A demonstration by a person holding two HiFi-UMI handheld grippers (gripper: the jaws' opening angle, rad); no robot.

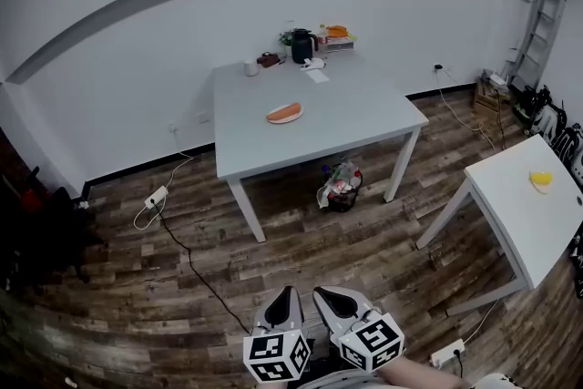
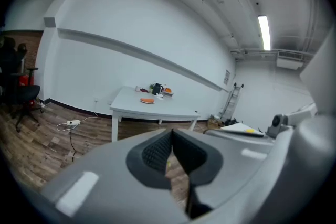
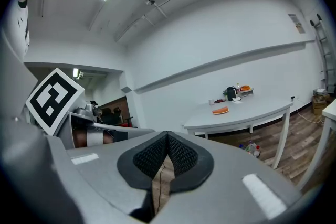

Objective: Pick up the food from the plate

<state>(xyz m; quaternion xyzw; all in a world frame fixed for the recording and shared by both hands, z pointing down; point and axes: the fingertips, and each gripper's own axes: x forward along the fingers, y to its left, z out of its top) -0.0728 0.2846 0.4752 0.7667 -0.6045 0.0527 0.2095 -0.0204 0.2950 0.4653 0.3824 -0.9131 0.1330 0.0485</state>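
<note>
An orange piece of food (image 1: pixel 284 112) lies on a small white plate (image 1: pixel 298 117) in the middle of the grey table (image 1: pixel 364 118), far ahead of me. The food (image 2: pixel 147 100) shows small in the left gripper view, and the same food (image 3: pixel 220 110) in the right gripper view. My left gripper (image 1: pixel 284 296) and right gripper (image 1: pixel 330 294) hang side by side at the bottom of the head view, over the wooden floor and well short of the table. Both are shut with nothing between their pads.
A black kettle (image 1: pixel 301 46), a white cup (image 1: pixel 251 66) and small items crowd the table's far edge. A bag of rubbish (image 1: pixel 339 187) sits under the table. A white table (image 1: pixel 533 205) with a yellow object (image 1: pixel 541 179) stands at right. Cables and a power strip (image 1: pixel 156 197) lie on the floor.
</note>
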